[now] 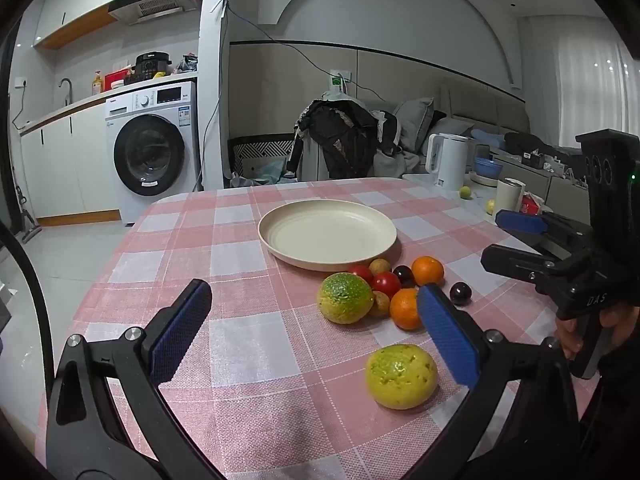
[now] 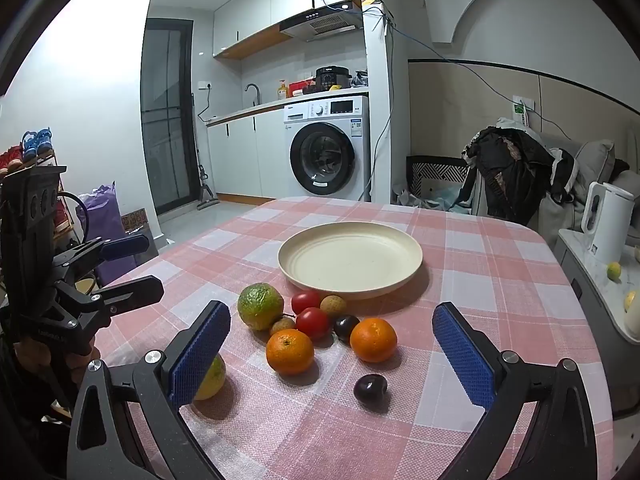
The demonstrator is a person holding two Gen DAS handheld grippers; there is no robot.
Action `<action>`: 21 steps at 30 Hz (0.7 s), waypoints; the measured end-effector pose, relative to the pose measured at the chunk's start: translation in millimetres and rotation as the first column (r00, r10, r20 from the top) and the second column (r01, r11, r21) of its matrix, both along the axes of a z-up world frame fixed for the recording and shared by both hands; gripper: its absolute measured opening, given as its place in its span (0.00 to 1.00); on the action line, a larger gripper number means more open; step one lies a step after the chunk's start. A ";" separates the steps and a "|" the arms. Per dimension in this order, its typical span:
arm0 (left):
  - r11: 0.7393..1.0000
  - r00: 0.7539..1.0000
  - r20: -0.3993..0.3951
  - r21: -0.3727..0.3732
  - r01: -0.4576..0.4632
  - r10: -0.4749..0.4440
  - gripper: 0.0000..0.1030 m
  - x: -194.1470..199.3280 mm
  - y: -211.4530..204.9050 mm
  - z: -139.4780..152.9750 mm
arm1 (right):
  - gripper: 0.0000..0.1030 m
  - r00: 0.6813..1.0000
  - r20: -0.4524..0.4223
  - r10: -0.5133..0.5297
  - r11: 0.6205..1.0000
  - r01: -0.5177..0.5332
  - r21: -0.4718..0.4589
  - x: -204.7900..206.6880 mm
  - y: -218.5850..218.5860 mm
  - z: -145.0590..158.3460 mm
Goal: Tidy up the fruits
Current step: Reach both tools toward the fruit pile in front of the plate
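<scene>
Hovering over the table's near edge, left gripper and right gripper gape empty — fruits cluster beside the bare plate.

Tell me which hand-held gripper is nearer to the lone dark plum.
Right. The right hand-held gripper frames the lone dark plum between its open fingers. The left hand-held gripper sits further left, near the yellow-green fruit.
</scene>
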State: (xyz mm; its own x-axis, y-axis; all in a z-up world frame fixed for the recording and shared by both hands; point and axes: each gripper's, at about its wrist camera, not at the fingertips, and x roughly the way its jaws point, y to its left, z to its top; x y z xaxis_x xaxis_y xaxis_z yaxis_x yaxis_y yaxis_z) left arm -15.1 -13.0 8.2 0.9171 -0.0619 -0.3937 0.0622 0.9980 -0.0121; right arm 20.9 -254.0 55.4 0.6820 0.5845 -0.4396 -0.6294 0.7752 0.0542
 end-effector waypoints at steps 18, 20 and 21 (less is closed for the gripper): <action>1.000 1.000 0.000 -0.003 0.000 0.000 0.99 0.8 1.8 -0.7 | 1.00 1.000 -0.002 -0.006 1.000 0.006 0.001 0.5 -0.2 -0.3; 1.000 1.000 -0.003 -0.003 0.001 -0.001 0.99 1.9 1.9 -1.2 | 1.00 1.000 -0.002 -0.007 1.000 0.007 0.001 0.7 0.0 -0.6; 1.000 1.000 -0.008 -0.001 -0.001 0.001 0.99 2.2 1.8 -1.4 | 1.00 1.000 -0.003 -0.007 1.000 0.007 0.001 0.8 -0.2 -0.6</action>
State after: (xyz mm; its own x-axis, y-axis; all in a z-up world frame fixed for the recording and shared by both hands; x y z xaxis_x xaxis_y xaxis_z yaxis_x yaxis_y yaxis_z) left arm -12.9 -11.2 6.8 0.9140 -0.0613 -0.4011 0.0609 0.9980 -0.0139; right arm 21.8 -254.2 54.8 0.6847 0.5802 -0.4411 -0.6240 0.7794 0.0565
